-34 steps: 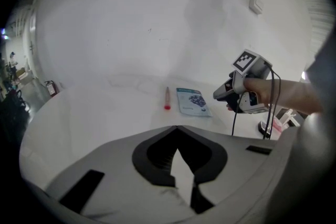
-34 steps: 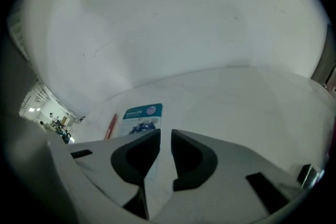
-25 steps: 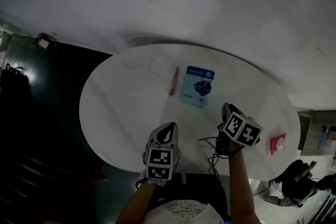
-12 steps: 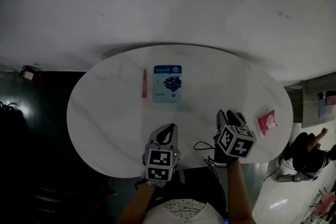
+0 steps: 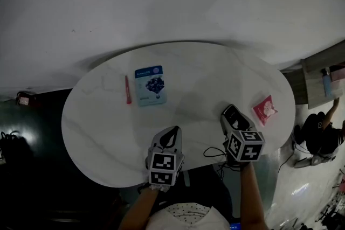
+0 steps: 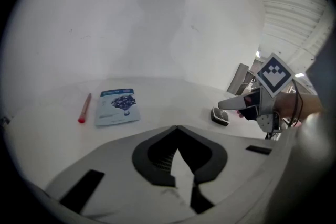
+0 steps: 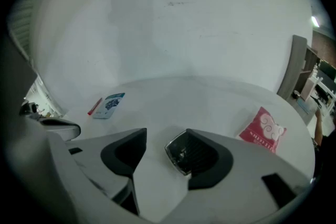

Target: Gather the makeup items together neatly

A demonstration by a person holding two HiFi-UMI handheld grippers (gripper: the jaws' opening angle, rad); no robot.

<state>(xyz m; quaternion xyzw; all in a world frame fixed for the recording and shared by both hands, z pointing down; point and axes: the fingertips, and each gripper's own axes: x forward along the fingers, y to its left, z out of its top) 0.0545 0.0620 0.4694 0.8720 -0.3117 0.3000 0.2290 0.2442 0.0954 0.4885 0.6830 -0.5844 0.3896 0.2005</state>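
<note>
On the white oval table (image 5: pixel 194 72) lie a red pencil (image 5: pixel 128 89) and a blue sachet (image 5: pixel 150 85) side by side at the far left, and a pink sachet (image 5: pixel 264 110) at the right edge. A small dark compact (image 7: pixel 184 153) rests on the table between my right gripper's (image 7: pixel 167 136) fingers, close by the right pad; these jaws have just been opening and do not press on it. From the left gripper view the compact (image 6: pixel 220 116) sits under the right gripper (image 6: pixel 247 105). My left gripper (image 5: pixel 172 132) hovers at the near edge, shut and empty.
A black cable (image 5: pixel 215 156) hangs off the near table edge by the right hand. A person (image 5: pixel 321 134) sits on the floor at the right, below a shelf (image 5: pixel 326 75). Dark floor lies to the left of the table.
The head view has swung, so the pencil and blue sachet sit further left in it. My right gripper has come nearer the pink sachet. The left gripper holds its spot in the picture.
</note>
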